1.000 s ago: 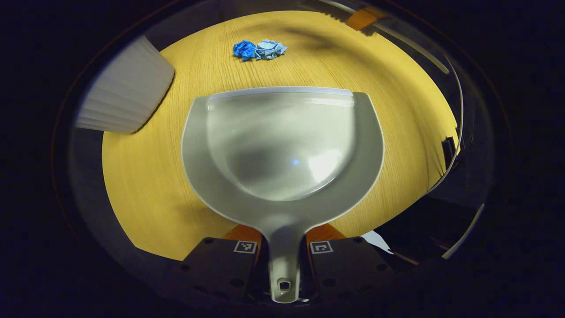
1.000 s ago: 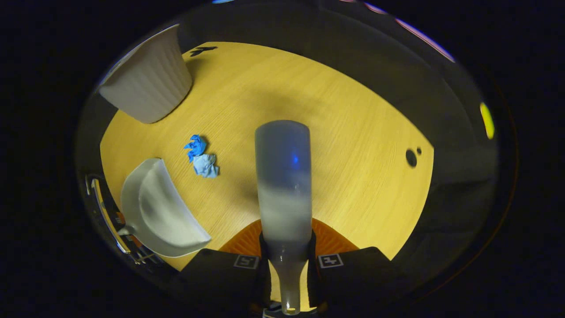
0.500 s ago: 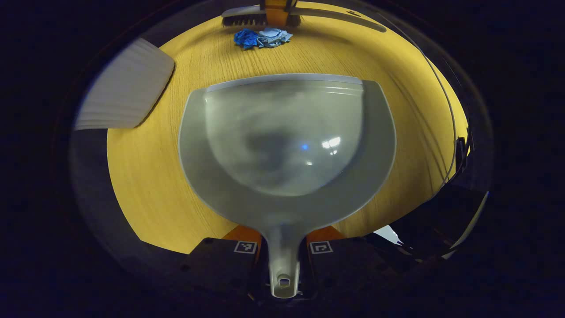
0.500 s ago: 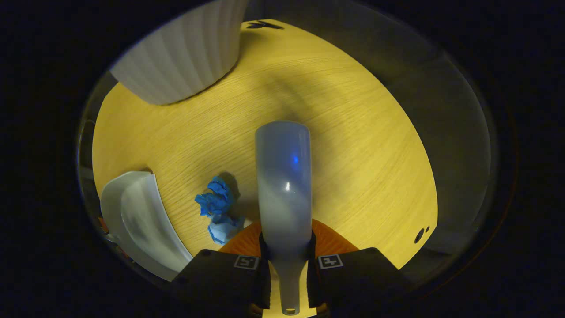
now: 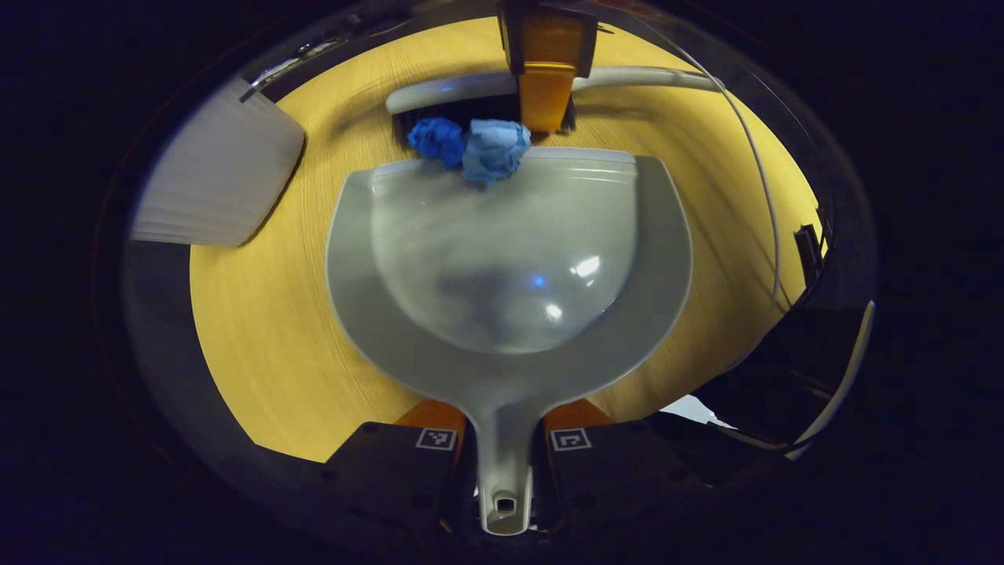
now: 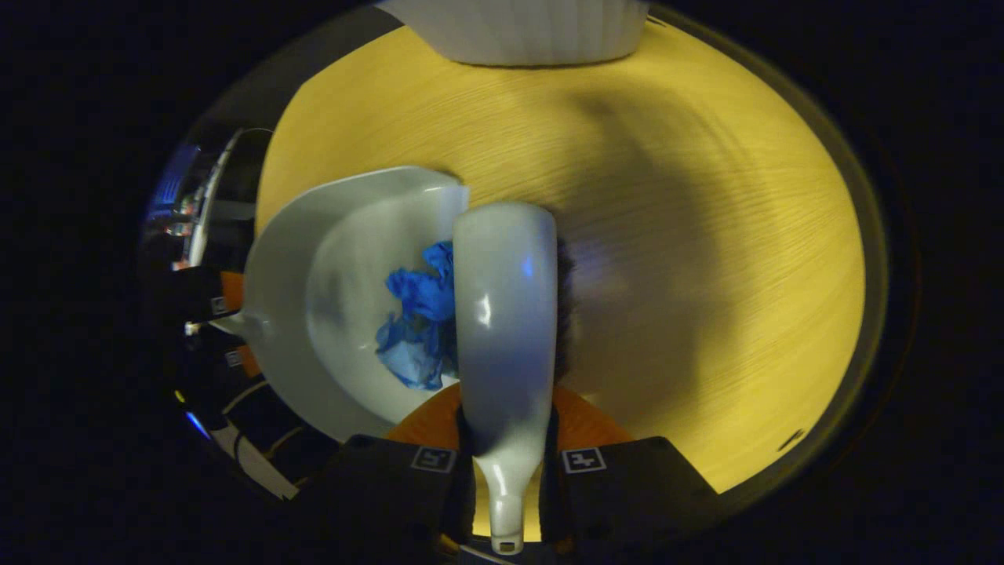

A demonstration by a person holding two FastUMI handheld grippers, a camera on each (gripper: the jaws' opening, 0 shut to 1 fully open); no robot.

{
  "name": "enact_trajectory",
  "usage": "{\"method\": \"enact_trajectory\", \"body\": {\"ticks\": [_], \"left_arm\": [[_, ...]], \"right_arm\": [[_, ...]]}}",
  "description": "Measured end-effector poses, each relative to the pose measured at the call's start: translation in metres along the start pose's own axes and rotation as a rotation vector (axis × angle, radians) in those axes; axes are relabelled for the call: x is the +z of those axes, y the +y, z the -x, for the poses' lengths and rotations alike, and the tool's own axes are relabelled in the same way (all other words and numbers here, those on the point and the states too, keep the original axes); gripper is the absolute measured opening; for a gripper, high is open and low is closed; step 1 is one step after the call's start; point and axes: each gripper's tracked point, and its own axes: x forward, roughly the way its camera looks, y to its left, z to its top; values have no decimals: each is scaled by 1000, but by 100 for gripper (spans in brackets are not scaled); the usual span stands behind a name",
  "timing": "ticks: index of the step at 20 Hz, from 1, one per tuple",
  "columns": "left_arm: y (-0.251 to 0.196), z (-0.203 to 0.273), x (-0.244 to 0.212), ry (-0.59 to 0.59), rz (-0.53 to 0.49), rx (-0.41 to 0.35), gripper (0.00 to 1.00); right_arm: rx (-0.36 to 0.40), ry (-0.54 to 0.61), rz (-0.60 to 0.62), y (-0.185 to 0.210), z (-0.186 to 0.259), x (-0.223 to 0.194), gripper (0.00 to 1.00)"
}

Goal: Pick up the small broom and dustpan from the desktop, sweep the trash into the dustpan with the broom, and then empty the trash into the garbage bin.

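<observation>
The grey dustpan (image 5: 502, 259) lies flat on the yellow desktop (image 5: 251, 345), and my left gripper (image 5: 503, 439) is shut on its handle. Two crumpled blue paper wads (image 5: 474, 147) sit right at the pan's front lip, half over it. Behind them the small broom (image 5: 463, 85) stands with its bristles against the wads, held by my right gripper (image 5: 547, 94). In the right gripper view, my right gripper (image 6: 506, 459) is shut on the broom (image 6: 504, 314) handle, the blue wads (image 6: 416, 318) lie inside the dustpan (image 6: 314, 298) mouth, and the broom's dark bristles touch the desktop (image 6: 667, 275).
A white ribbed garbage bin (image 5: 216, 184) stands at the far left of the desk, and the bin (image 6: 522, 27) appears straight ahead in the right gripper view. A thin cable (image 5: 765, 180) runs along the desk's right edge. Dark booth gear (image 6: 204, 235) lies beyond the dustpan.
The broom has swept the blue wads across the desk up to and over the dustpan's lip. The right gripper swung round behind the trash; the dustpan stayed roughly in place.
</observation>
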Motion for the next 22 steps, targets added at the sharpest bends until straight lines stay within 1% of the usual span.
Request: {"method": "enact_trajectory", "body": {"ticks": [1, 2, 3, 5, 6, 7, 8, 10, 11, 12, 14, 18, 20, 22], "left_arm": [[0, -3, -5, -4, -24, 1, 27], [0, -3, -6, -21, -46, 4, 27], [-1, -6, -8, -27, -61, 11, 27], [-3, -9, -7, -64, -44, 30, 28], [0, -4, -3, -101, -31, 49, 27], [0, -2, 1, -134, -14, 69, 28], [-1, 1, 4, -180, -1, 82, 27], [-4, 11, 9, -276, 21, 82, 27], [-5, 21, 11, -318, 17, 88, 27], [-4, 31, 12, -345, -9, 97, 27], [5, 52, 20, -393, -63, 160, 27], [30, 94, 35, -443, -66, 242, 27], [63, 136, 43, -462, -84, 314, 27], [108, 179, 58, -478, -101, 397, 27]], "right_arm": [[54, 29, -3, 7, 5, -5, 40], [78, 12, 8, 6, 11, 1, 40], [91, -1, -7, 15, -4, -11, 35], [149, -71, -65, 14, 10, 0, 34], [201, -139, -112, 17, 18, 2, 35], [237, -206, -149, 19, 27, -1, 35], [272, -289, -190, 18, 38, -4, 34], [307, -439, -287, 7, 61, -19, 35], [344, -526, -337, 4, 74, -28, 35], [380, -611, -387, -2, 92, -35, 34], [417, -776, -482, -16, 104, -43, 34], [494, -1052, -628, -22, 107, -66, 34], [512, -1135, -677, -21, 94, -78, 34], [504, -1183, -717, -25, 73, -95, 34]]}}
